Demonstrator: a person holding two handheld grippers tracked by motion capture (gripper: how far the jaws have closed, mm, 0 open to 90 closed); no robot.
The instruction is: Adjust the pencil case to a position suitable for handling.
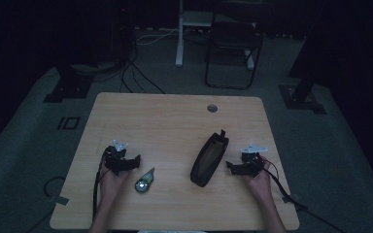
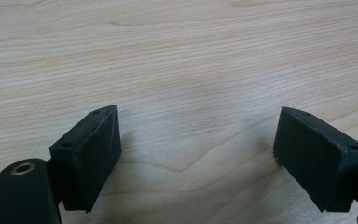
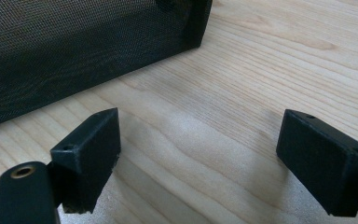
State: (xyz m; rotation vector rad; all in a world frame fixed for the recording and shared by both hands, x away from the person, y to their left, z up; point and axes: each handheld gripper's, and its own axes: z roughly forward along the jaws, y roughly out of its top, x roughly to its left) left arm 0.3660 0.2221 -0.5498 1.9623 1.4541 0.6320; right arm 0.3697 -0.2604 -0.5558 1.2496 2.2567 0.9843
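Observation:
A black mesh pouch (image 1: 209, 158) lies open on the wooden table (image 1: 175, 126), right of centre. A small green and silver tape dispenser (image 1: 144, 182) lies near the front, left of centre. My left gripper (image 1: 136, 161) rests on the table just left of the dispenser, open, with bare wood between its jaws (image 2: 198, 144). My right gripper (image 1: 229, 166) sits close beside the pouch's right side, open and empty. In the right gripper view the pouch's mesh wall (image 3: 74, 51) fills the upper left, beyond the open right gripper (image 3: 198, 149).
A round cable hole (image 1: 212, 108) sits near the table's far edge. Beyond the table stand a dark chair (image 1: 233, 46) and a white stand (image 1: 184, 29). Cables (image 1: 284, 191) trail from both grippers toward the front edge.

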